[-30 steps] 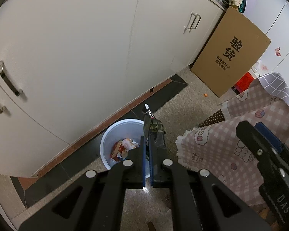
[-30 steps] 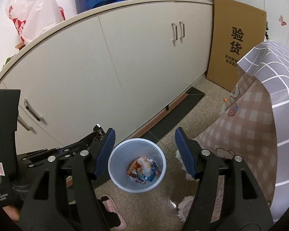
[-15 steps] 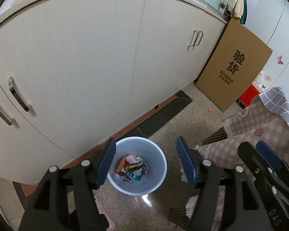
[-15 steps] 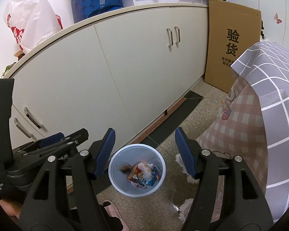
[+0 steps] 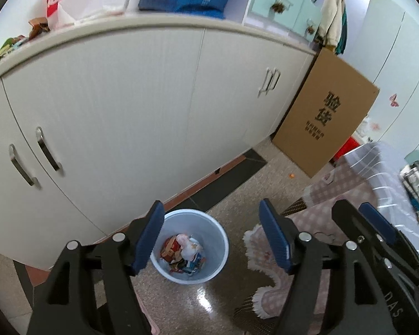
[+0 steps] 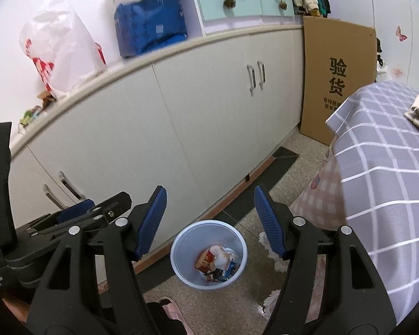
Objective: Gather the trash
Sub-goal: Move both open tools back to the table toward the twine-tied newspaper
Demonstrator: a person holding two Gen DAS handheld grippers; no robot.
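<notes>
A pale blue bin stands on the floor by the cabinet, holding crumpled wrappers. My left gripper hangs above it; its jaws are opening and nothing is between them. My right gripper is also above the bin, open and empty, with the wrappers showing below it. Each gripper appears at the edge of the other's view: the right gripper at the right, the left gripper at the left.
White cabinet doors run behind the bin. A cardboard box leans at their far end. A table with a checked cloth stands on the right, with packets on it. A pink slipper lies near the bin.
The left gripper was shut on a dark wrapper over the bin; it has since opened and the wrapper is gone from it. Both grippers have risen, so the bin looks farther below.
</notes>
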